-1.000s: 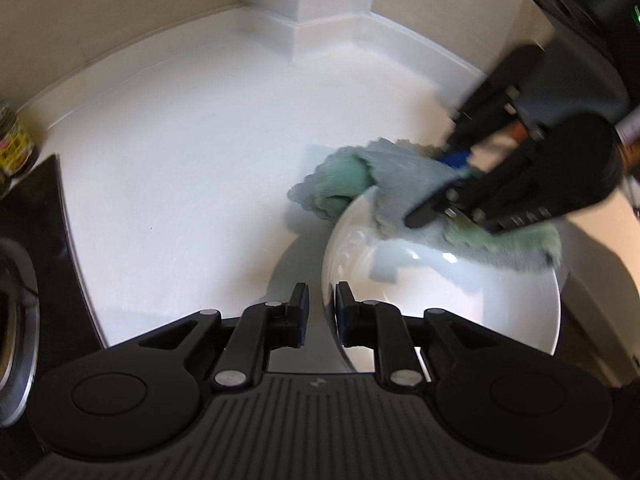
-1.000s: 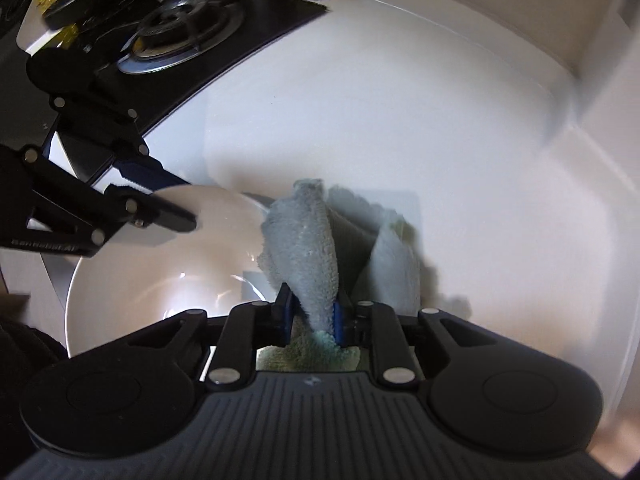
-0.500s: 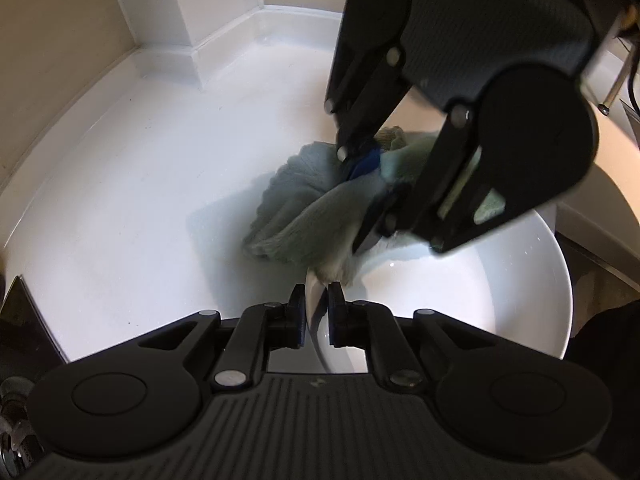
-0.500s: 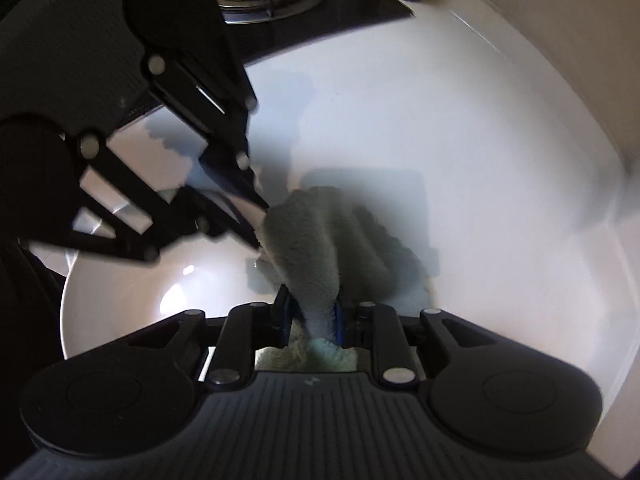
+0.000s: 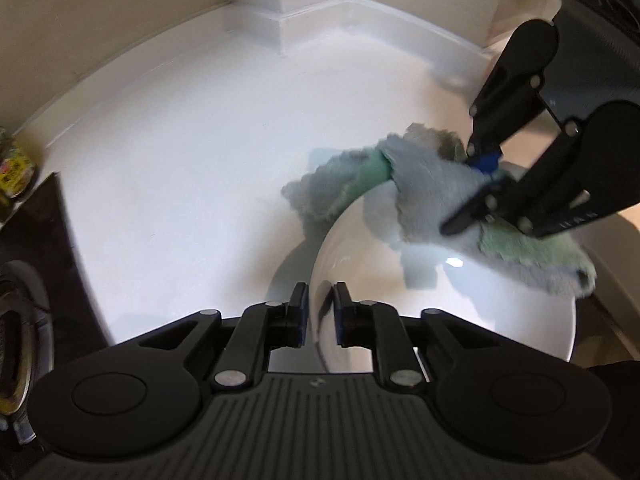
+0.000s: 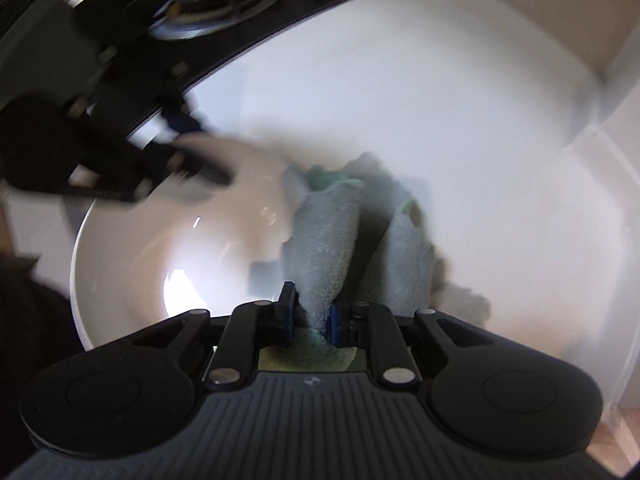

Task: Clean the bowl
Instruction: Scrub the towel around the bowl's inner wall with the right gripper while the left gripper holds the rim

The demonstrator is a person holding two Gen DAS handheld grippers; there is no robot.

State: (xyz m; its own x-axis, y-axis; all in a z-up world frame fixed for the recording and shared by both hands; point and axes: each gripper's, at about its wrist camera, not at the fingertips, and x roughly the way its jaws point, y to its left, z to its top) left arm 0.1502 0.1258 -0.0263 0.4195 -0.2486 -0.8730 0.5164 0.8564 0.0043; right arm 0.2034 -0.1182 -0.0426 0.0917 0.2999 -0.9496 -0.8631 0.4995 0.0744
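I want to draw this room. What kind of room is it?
Most likely a kitchen: a gas burner sits beside the white countertop, and a cloth is wiping a white bowl.

One white bowl (image 5: 472, 320) is sitting at the lower right of the left wrist view. One grey-green cloth (image 5: 432, 196) is draping over its rim. Two grippers are showing: the left gripper (image 5: 320, 312) at bottom centre, the right gripper (image 5: 486, 184) at the right. One jar (image 5: 14, 168) is standing at the left edge, beside one stove burner (image 6: 216, 12), on one white desk (image 5: 180, 152).
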